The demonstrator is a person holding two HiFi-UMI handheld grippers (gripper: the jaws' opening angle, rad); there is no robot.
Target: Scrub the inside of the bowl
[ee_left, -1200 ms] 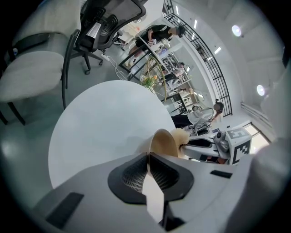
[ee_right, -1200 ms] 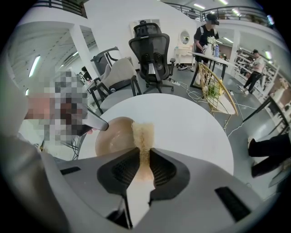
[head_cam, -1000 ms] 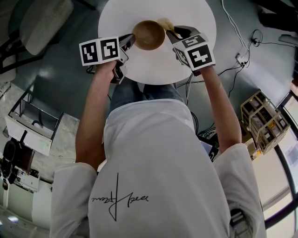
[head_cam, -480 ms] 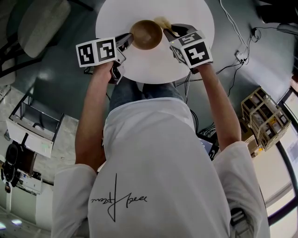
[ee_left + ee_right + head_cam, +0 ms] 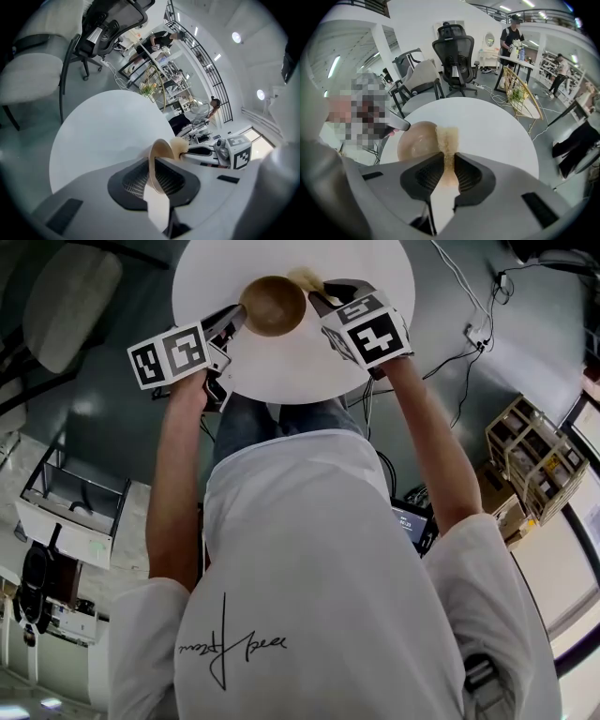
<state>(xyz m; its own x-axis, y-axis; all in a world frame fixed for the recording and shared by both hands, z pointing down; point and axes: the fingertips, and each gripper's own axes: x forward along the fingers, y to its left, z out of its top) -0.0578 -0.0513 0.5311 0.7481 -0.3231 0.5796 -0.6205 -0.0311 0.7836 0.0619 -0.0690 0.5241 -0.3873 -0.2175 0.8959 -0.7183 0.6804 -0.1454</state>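
At the near edge of the round white table [image 5: 291, 371]: left gripper [image 5: 157, 176] clamped on the rim of the brown bowl [image 5: 272, 304], held over the tabletop. Just right, right gripper [image 5: 449, 173] shut tight on a tan sponge [image 5: 446, 140], set against the bowl's rim on the right gripper's side. Farther off, beyond the table on grey floor, a black office chair [image 5: 457, 51].

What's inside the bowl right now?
The bowl looks bare inside; the sponge in the right gripper sits at its rim. The left gripper covers a bit of the inner wall.
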